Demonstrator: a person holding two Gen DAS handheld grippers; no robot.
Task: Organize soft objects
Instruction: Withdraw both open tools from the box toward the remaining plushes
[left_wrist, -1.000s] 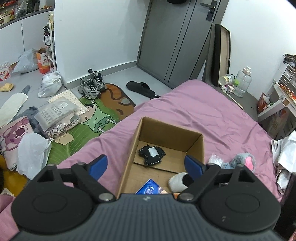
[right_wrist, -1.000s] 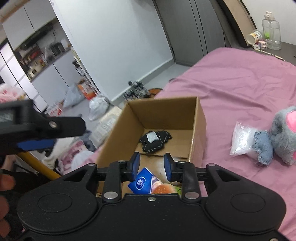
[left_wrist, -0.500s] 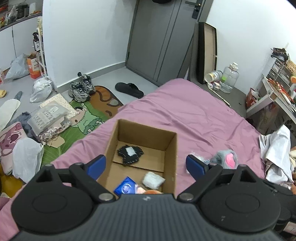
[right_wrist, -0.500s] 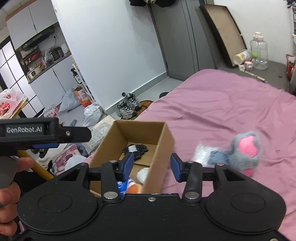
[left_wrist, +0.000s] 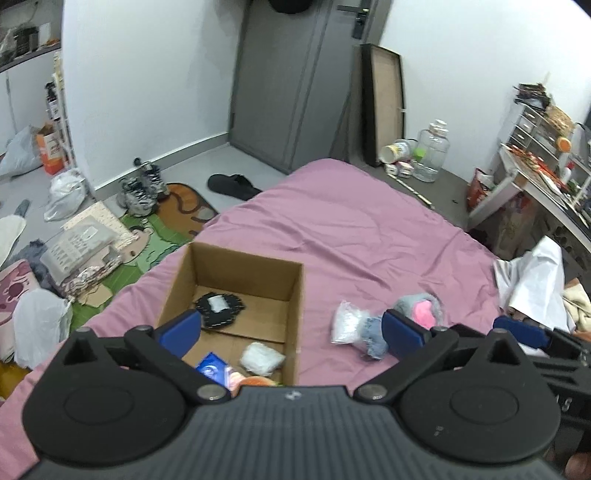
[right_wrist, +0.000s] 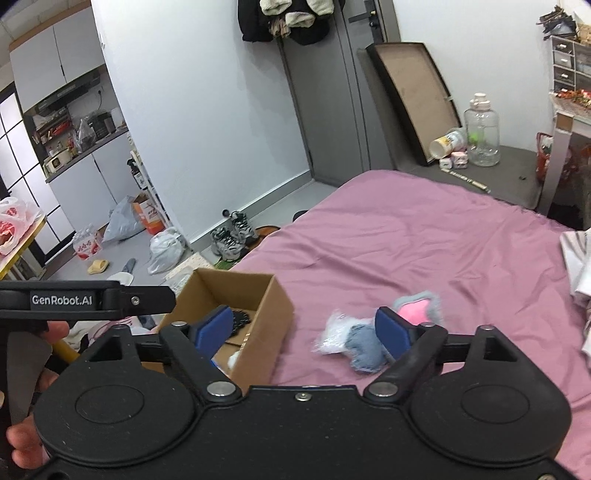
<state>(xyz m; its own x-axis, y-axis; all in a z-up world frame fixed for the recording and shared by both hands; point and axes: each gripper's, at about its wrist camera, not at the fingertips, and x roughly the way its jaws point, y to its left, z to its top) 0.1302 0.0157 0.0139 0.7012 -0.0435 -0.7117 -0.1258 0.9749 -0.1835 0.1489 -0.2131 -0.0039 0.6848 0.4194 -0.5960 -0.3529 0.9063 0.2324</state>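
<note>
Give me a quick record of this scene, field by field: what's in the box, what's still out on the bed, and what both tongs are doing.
surface: pink bedsheet
container: open cardboard box on the bed
in box: black patch, white pouch, blue packet
still on bed: clear bag, denim piece, grey-and-pink plush, clustered right of the box
left tongs: open, jaws just widened, nothing between them
right tongs: open, jaws just opened, holding nothing

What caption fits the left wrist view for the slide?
Open left gripper above cardboard box on pink bed; grey-pink plush lies outside.
</note>
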